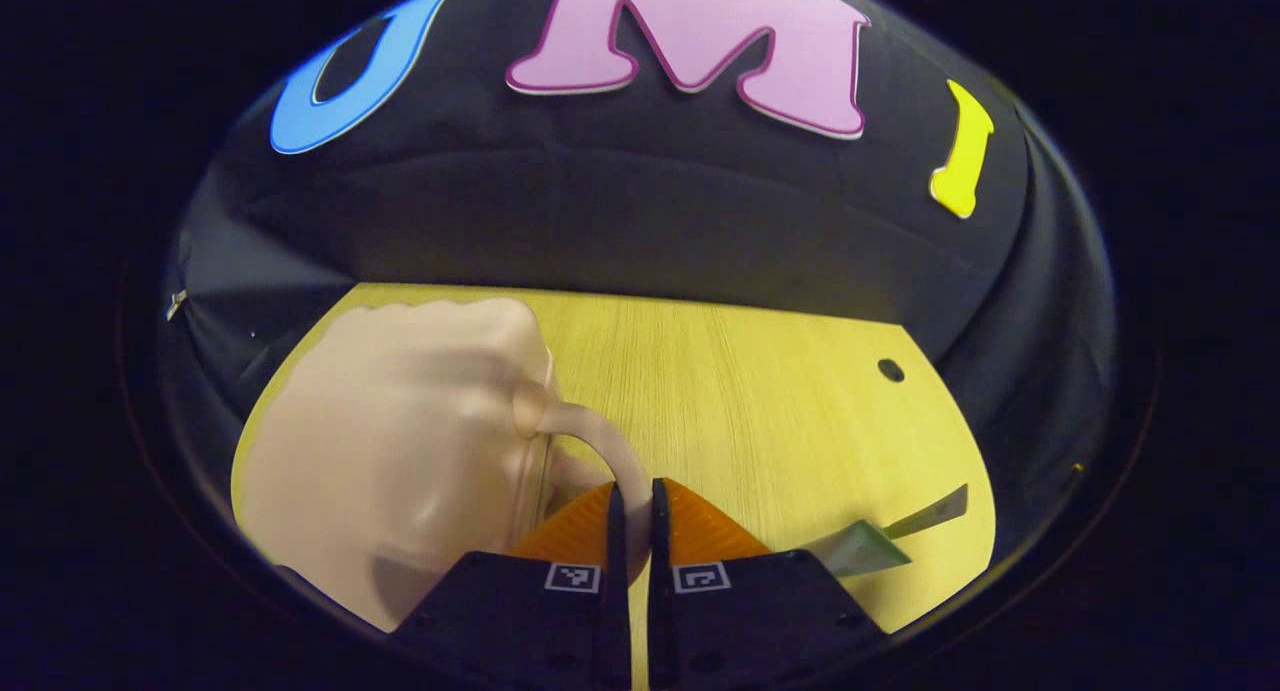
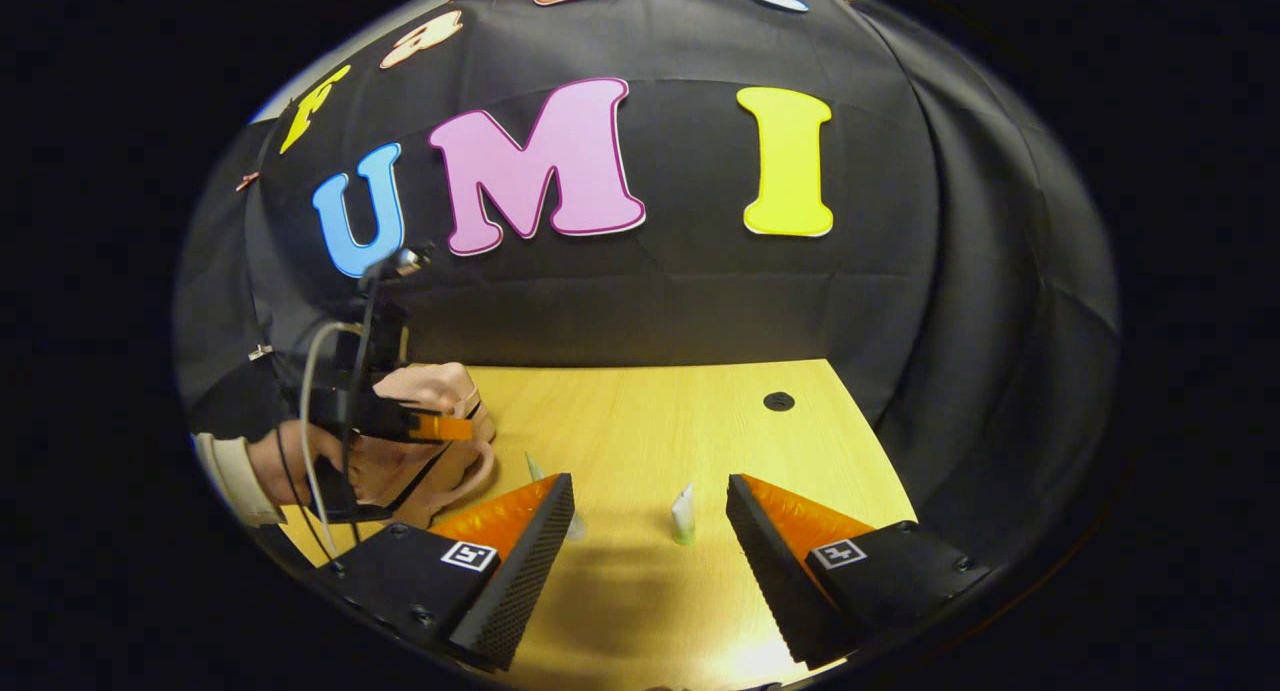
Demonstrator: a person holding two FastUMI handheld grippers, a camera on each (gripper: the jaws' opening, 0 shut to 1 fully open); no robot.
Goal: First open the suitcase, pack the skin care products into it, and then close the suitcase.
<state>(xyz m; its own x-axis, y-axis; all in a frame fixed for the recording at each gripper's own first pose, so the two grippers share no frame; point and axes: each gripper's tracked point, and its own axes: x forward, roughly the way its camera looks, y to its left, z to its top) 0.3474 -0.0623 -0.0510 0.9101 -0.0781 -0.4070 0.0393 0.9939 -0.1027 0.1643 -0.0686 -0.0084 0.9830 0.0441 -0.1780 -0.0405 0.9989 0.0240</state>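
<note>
A small pale pink suitcase (image 1: 400,451) lies on the wooden table (image 1: 760,391) at the left of the left gripper view. Its looped handle (image 1: 590,433) curves out toward me, and my left gripper (image 1: 633,491) is shut on that handle. To the right lie a green tube (image 1: 862,548) and a second tube (image 1: 932,511). In the right gripper view my right gripper (image 2: 650,486) stands open above the table. A small white-green tube (image 2: 683,514) stands upright just beyond its fingers. Another tube (image 2: 535,468) is partly hidden behind one finger. The suitcase (image 2: 440,386) sits at the left.
A person's hand (image 2: 285,461) with a light sleeve holds the left gripper (image 2: 440,428) at the suitcase. A round dark hole (image 2: 778,401) is in the table's far right corner. Black cloth closes the back and right side. Bare table stretches between the suitcase and the hole.
</note>
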